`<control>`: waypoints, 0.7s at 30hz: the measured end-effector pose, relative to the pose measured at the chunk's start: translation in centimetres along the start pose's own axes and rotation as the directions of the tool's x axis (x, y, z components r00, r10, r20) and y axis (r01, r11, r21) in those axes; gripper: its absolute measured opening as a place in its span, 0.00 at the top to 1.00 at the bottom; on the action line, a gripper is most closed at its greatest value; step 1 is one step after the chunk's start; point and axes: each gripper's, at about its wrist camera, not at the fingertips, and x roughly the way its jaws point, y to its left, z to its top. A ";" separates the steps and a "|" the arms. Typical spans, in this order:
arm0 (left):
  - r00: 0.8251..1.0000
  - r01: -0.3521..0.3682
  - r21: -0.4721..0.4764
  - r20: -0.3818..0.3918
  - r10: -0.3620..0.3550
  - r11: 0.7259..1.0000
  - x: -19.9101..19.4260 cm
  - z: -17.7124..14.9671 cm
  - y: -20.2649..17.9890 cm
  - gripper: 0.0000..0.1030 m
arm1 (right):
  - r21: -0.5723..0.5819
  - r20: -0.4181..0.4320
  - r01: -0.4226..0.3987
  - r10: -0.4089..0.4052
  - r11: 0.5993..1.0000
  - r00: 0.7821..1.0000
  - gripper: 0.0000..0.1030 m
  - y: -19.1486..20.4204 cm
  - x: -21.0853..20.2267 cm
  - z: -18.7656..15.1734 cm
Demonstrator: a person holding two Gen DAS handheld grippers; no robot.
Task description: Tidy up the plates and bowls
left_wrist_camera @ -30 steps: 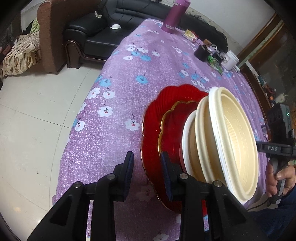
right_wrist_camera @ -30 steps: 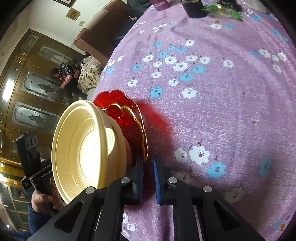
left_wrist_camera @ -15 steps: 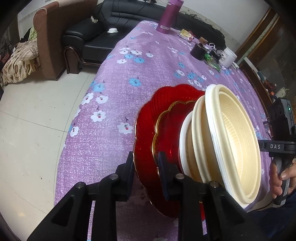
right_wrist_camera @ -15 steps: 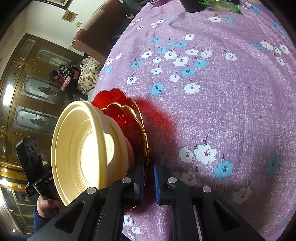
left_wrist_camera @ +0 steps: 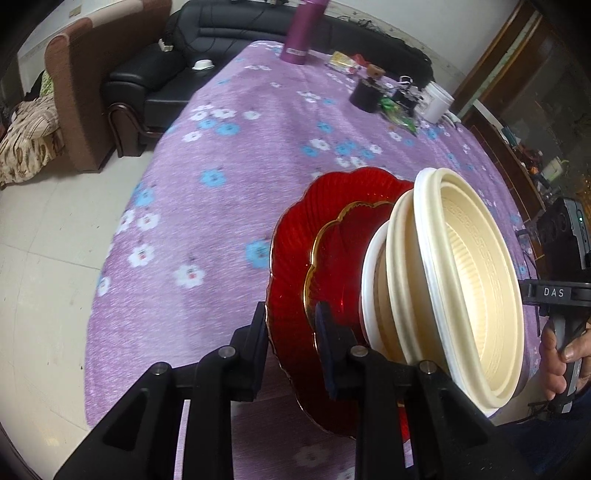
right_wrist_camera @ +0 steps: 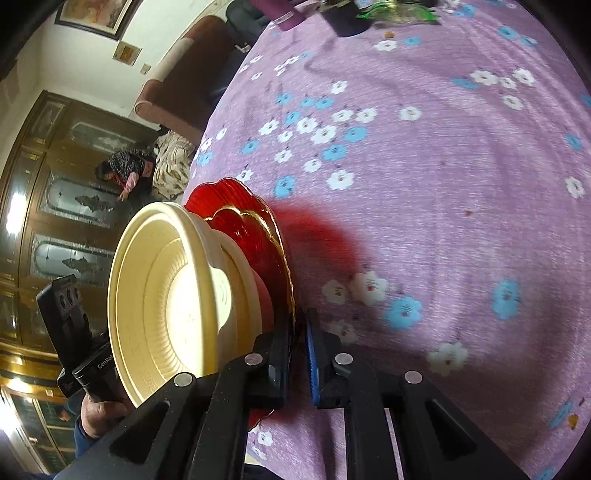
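A large red scalloped plate point(left_wrist_camera: 295, 236) carries a smaller gold-rimmed red plate point(left_wrist_camera: 343, 258) and a nest of cream bowls point(left_wrist_camera: 469, 295). My left gripper point(left_wrist_camera: 291, 332) is shut on the red plates' near rim. From the opposite side, my right gripper point(right_wrist_camera: 298, 347) is shut on the large red plate point(right_wrist_camera: 236, 195) at its rim, with the cream bowls point(right_wrist_camera: 162, 295) to its left. The stack hangs slightly above the purple flowered tablecloth point(right_wrist_camera: 443, 184) and throws a red shadow on it. Each view shows the other gripper's handle held in a hand point(left_wrist_camera: 561, 354).
At the table's far end stand a purple bottle point(left_wrist_camera: 303, 29), a black cup point(left_wrist_camera: 365, 98), a white tub point(left_wrist_camera: 437, 101) and small packets. The table's left edge point(left_wrist_camera: 110, 295) drops to a tiled floor. A black sofa point(left_wrist_camera: 166, 85) and brown armchair point(left_wrist_camera: 81, 92) stand beyond. A person point(right_wrist_camera: 125, 170) sits by the cabinet.
My left jaws closed from a wider gap onto the plate rim. Both grippers, with the stack between them, have since shifted farther in over the table and risen slightly.
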 end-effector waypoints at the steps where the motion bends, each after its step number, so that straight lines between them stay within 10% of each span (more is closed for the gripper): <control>1: 1.000 0.002 0.007 0.001 -0.003 1.000 0.1 0.1 -0.5 0.78 | 0.005 0.004 0.001 -0.001 1.000 1.000 0.90 -0.3 -0.3 0.1; 21: 0.993 0.108 0.205 -0.064 -0.096 0.973 5.7 2.1 -16.3 0.78 | 0.223 0.175 0.029 -0.069 0.974 0.982 0.91 -11.5 -11.9 -3.6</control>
